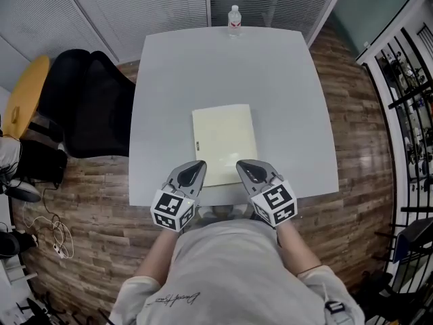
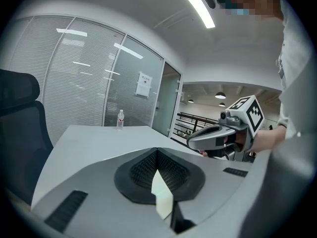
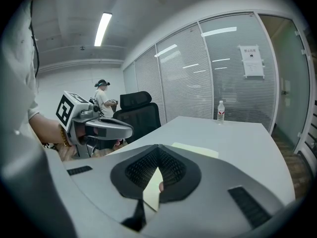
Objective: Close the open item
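Observation:
A pale yellow folder (image 1: 224, 143) lies flat with its cover down on the grey table (image 1: 203, 66), near the front edge. My left gripper (image 1: 191, 175) hovers at the folder's near left corner and my right gripper (image 1: 247, 171) at its near right corner. On both, the jaws meet at the tips with nothing held. In the left gripper view a sliver of the folder (image 2: 161, 195) shows under the shut left gripper (image 2: 157, 152), and the right gripper (image 2: 218, 135) is alongside. The right gripper view shows the folder (image 3: 195, 149) beyond the right gripper (image 3: 158, 150).
A water bottle (image 1: 234, 19) stands at the table's far edge. A black office chair (image 1: 88, 100) sits left of the table, with a yellow object and cables on the floor beyond. A black railing (image 1: 406, 114) runs along the right. A person (image 3: 104, 98) stands in the background.

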Action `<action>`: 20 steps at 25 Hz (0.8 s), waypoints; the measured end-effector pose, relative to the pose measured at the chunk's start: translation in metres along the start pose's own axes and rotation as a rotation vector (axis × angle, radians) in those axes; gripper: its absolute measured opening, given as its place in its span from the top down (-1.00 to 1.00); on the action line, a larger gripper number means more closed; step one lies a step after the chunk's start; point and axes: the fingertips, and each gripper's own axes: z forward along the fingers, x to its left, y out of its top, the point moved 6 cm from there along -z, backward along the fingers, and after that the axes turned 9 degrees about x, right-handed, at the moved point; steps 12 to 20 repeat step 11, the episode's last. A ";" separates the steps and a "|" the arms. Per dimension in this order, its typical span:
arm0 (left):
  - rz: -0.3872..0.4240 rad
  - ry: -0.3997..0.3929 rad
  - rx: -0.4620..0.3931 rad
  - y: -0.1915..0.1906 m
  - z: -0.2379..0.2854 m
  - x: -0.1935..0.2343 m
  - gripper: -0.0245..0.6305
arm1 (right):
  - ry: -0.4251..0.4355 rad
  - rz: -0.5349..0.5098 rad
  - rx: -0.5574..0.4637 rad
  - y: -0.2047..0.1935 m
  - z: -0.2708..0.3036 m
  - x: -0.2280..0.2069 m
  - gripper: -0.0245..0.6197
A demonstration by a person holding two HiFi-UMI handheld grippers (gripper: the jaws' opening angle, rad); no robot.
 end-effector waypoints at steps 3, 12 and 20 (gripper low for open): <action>0.003 -0.007 -0.008 0.004 0.001 -0.001 0.90 | 0.000 0.004 -0.002 0.000 0.000 0.001 0.88; 0.012 -0.019 -0.016 0.006 -0.001 -0.004 0.90 | 0.007 0.003 -0.008 -0.001 -0.002 0.009 0.88; 0.012 -0.019 -0.016 0.006 -0.001 -0.004 0.90 | 0.007 0.003 -0.008 -0.001 -0.002 0.009 0.88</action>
